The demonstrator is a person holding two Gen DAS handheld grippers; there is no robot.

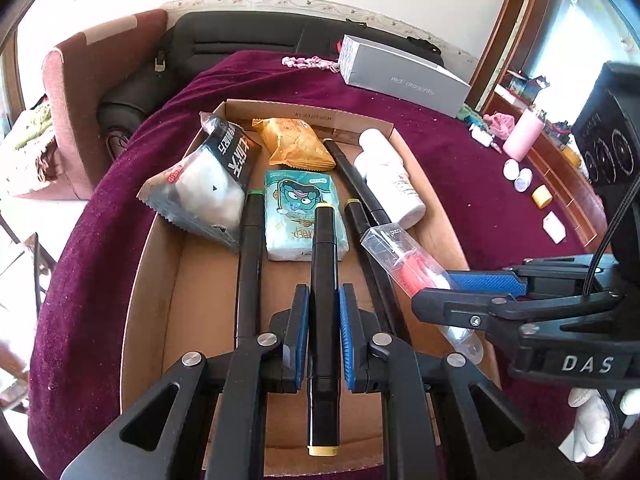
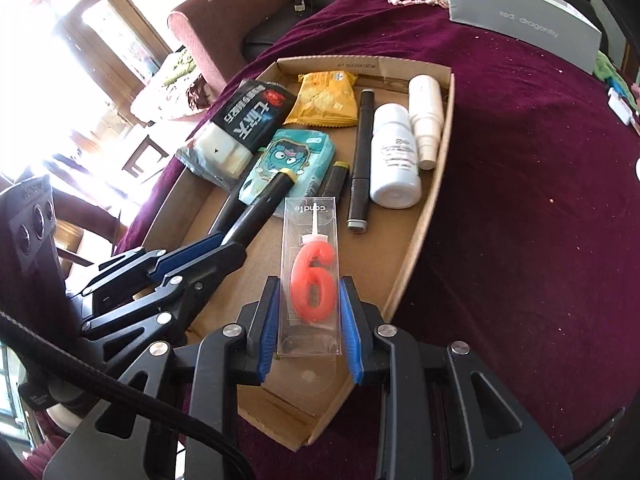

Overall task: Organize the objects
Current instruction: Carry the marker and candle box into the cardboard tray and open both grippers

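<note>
**Left wrist view: both grippers loaded above the cardboard tray**

Left wrist view puts your left gripper (image 1: 324,332) clamped on a black marker (image 1: 323,280) with yellow end caps, its blue ribbed pads pressed to the smooth barrel, above the open near half of the cardboard tray (image 1: 160,280). Only this view shows your white-gloved hand (image 1: 592,420) under the right gripper (image 1: 460,284), and the pink bottle (image 1: 522,136) well to the right of the tray.

The right wrist view gives you what the other hides: the candle (image 2: 312,284) is a red figure six in a clear, flat, rigid plastic case (image 2: 310,240), and your right gripper (image 2: 310,320) is closed on the case's long edges, above the tray's near end. It also reveals a stack of white cups (image 2: 427,120) against the tray's right wall, beside the smooth white bottle (image 2: 394,152).

At the tray's far end lie a crinkled black-and-white snack bag (image 1: 208,184), a yellow foil packet (image 1: 294,144) and a soft teal tissue pack (image 1: 300,216). The tray sits on a plush maroon cloth (image 2: 520,200) covering the bench.
</note>
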